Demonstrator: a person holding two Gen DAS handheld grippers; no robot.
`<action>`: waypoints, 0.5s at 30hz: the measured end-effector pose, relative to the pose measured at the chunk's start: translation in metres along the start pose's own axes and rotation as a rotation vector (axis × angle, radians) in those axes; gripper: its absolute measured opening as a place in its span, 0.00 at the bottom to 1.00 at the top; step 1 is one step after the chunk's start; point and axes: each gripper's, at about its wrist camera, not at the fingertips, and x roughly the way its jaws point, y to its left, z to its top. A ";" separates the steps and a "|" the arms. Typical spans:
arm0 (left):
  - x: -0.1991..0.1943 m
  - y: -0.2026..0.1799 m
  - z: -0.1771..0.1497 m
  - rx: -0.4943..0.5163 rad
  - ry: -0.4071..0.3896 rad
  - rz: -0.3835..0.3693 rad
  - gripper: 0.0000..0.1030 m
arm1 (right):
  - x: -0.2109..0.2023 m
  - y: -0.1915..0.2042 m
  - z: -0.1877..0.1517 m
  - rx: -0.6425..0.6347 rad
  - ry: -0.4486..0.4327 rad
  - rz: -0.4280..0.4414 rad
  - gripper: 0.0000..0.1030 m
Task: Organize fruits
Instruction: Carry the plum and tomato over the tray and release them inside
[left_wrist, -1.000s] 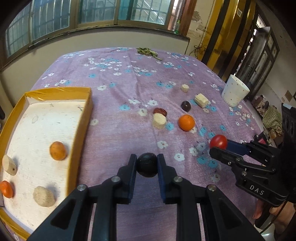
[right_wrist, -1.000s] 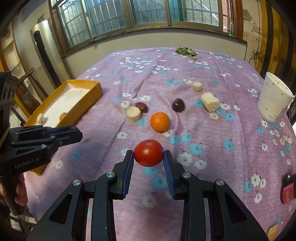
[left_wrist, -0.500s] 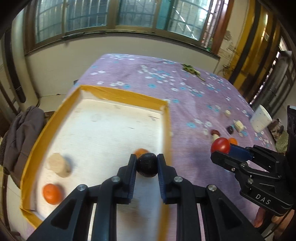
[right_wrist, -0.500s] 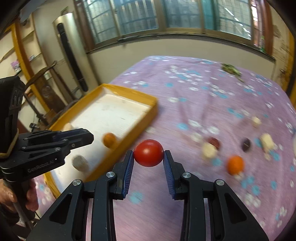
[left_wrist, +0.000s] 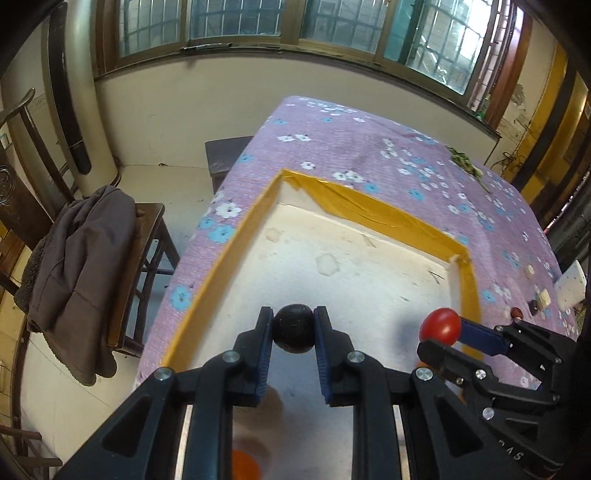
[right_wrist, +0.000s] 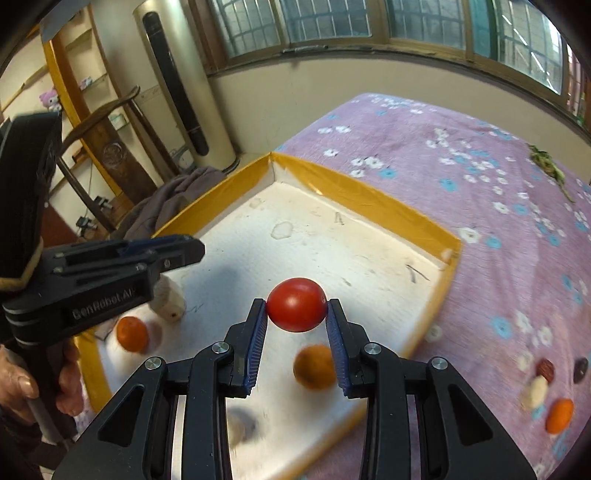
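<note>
My left gripper (left_wrist: 293, 329) is shut on a dark round fruit (left_wrist: 293, 328) and holds it above the white floor of the yellow-rimmed tray (left_wrist: 354, 201). My right gripper (right_wrist: 296, 311) is shut on a red tomato (right_wrist: 296, 304), also above the tray (right_wrist: 369, 194). The tomato (left_wrist: 440, 326) and right gripper show at the right of the left wrist view. In the tray lie an orange fruit (right_wrist: 132, 333), a pale chunk (right_wrist: 170, 301) and a brownish-orange fruit (right_wrist: 314, 366).
On the purple flowered cloth (right_wrist: 480, 155) to the right lie an orange (right_wrist: 559, 416), a pale piece (right_wrist: 535, 391) and two dark fruits (right_wrist: 546, 369). A white cup (left_wrist: 571, 284) stands far right. A chair with a grey jacket (left_wrist: 81, 266) stands left of the table.
Both grippers have moved left with their fruits, from over the cloth to over the tray. Both stay shut.
</note>
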 end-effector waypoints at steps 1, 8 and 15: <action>0.004 0.002 0.001 -0.002 0.006 0.001 0.23 | 0.005 0.000 0.001 0.001 0.010 0.002 0.30; 0.024 0.007 0.005 0.007 0.051 0.004 0.23 | 0.025 0.000 0.001 -0.026 0.052 -0.031 0.30; 0.035 0.007 0.007 0.023 0.068 0.014 0.23 | 0.032 0.001 0.000 -0.037 0.072 -0.045 0.30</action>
